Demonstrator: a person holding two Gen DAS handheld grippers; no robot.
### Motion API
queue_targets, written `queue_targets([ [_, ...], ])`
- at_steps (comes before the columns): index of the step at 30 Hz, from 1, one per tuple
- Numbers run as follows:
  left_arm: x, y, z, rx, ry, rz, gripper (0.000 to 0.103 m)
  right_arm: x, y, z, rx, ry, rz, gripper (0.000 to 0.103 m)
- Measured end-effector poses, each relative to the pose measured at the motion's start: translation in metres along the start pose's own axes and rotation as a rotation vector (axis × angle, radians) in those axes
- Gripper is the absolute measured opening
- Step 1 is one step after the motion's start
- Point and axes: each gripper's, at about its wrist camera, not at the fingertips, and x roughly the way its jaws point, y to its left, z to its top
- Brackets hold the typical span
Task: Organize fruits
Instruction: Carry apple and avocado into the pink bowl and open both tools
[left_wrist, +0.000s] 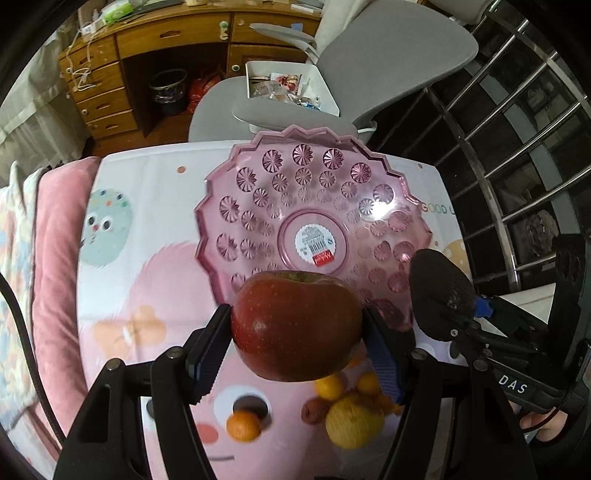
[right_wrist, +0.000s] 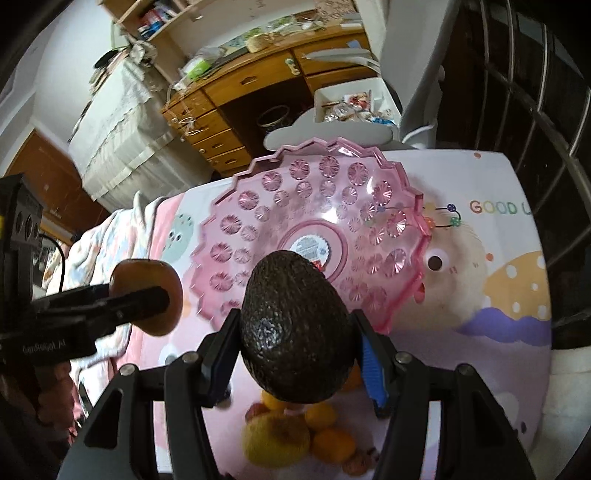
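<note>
Fruits are aloft: left hand-held gripper (left_wrist: 297, 325) clamps an apple (left_wrist: 295, 325), right hand-held gripper (right_wrist: 295, 332) an avocado (right_wrist: 295, 328). Converging on the pink bowl (left_wrist: 236, 206), they might collide, or the round apple could slip free.

The left gripper (left_wrist: 295, 339) was black, its arms joined by round silver screws, its fingers lined with ribbed blue pads (left_wrist: 384, 365). A black cable ran down the left edge of its view. The right gripper (right_wrist: 295, 354) matched it: black arms, silver screws, blue pads (right_wrist: 373, 373). White lettering "DAS" marked its body at the lower right of the left view.
</note>
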Motion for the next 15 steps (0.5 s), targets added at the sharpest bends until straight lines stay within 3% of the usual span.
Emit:
queue_targets([
  [15, 0.071, 0.003, 0.025, 0.025, 0.092, 0.01, 0.069, 0.052, -0.015, 0.024, 0.037, 0.063, -0.076, 0.059],
])
